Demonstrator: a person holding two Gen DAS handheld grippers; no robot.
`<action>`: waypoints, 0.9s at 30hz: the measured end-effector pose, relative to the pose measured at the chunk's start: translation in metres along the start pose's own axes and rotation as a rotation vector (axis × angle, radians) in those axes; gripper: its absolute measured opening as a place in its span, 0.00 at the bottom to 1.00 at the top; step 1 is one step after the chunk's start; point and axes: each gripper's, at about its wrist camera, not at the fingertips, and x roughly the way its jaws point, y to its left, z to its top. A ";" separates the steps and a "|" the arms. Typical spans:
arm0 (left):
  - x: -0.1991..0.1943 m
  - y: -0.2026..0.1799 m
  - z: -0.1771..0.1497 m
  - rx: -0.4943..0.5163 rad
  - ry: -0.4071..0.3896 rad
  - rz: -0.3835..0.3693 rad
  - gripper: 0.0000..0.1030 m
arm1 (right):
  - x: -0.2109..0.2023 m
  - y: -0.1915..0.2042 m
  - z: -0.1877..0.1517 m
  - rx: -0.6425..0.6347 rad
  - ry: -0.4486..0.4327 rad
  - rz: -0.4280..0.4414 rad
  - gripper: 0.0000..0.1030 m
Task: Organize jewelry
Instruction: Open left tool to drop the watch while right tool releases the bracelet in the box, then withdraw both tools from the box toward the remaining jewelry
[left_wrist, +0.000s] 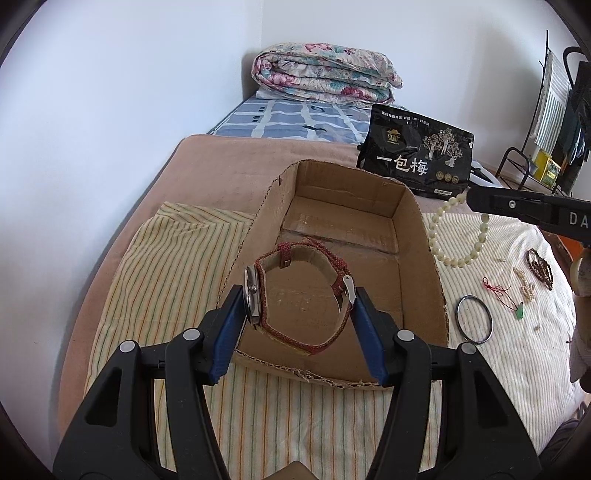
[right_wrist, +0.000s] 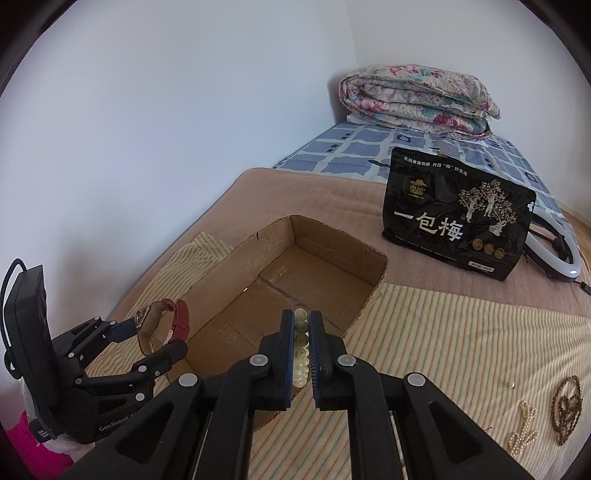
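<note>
My left claw (left_wrist: 299, 295) pinches the stiff red-strapped wristwatch (left_wrist: 295, 291) by case and buckle; my right claw (right_wrist: 300, 332) clamps the limp cream bead bracelet (right_wrist: 300, 363).

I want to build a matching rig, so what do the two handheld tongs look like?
Both tongs, left and right, are black plastic scissor-style linkages with silver round pivot pins and flat blue finger pads. The left one carries a flat black module with a looped black cable and white "GenRobot" lettering. The right one shows white letters "DA" in the left wrist view.
</note>
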 end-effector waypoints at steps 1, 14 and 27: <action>0.002 0.000 0.000 0.003 0.003 0.000 0.58 | 0.006 0.000 0.000 0.000 0.005 0.001 0.05; 0.013 -0.001 0.000 0.005 0.023 -0.010 0.58 | 0.034 0.005 0.001 0.001 0.033 0.002 0.10; -0.003 -0.006 0.003 -0.012 -0.004 -0.001 0.77 | 0.005 0.000 0.000 0.002 -0.036 -0.057 0.77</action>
